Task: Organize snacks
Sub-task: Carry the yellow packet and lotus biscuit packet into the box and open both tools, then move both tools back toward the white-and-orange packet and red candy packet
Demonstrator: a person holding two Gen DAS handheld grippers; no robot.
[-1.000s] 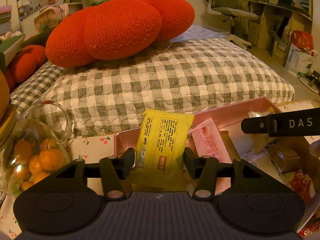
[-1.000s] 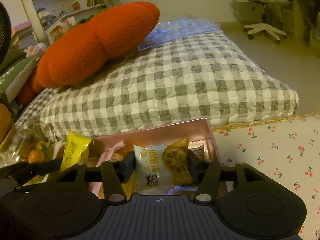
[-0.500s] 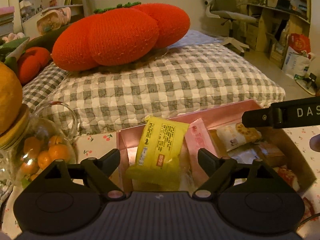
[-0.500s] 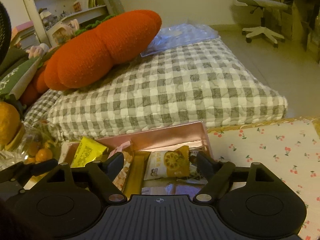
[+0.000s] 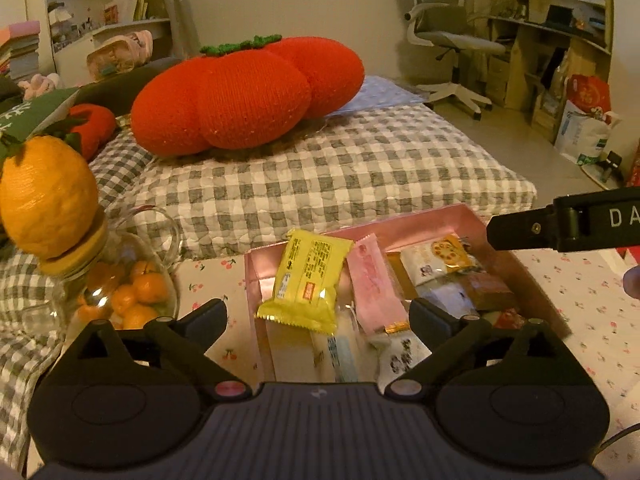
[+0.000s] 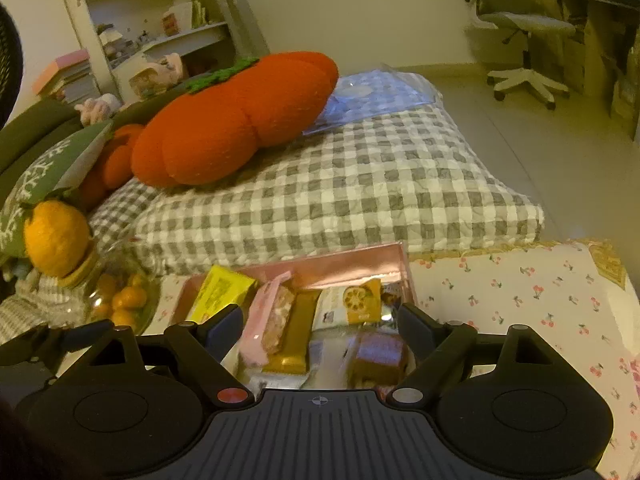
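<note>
A pink box [image 5: 400, 226] [image 6: 340, 260] on the cherry-print cloth holds several snack packets. A yellow packet [image 5: 306, 282] [image 6: 220, 292] leans at the box's left end. A pink packet [image 5: 372, 280] [image 6: 268, 324] lies beside it. A white-and-orange packet [image 5: 440, 254] [image 6: 352, 302] lies at the far right of the box. My left gripper [image 5: 318, 316] is open and empty above the box's near left. My right gripper [image 6: 320, 324] is open and empty above the box, and it shows at the right of the left wrist view [image 5: 560, 228].
A glass jar of small oranges [image 5: 120, 292] [image 6: 116, 300] with an orange-shaped lid stands left of the box. Behind lies a grey checked cushion [image 5: 320, 176] with a big red tomato pillow [image 5: 240, 96]. An office chair [image 5: 448, 40] stands far back.
Both grippers opened and let go: the yellow packet and the white-and-orange packet now rest in the box. Both grippers then drew back and rose.
</note>
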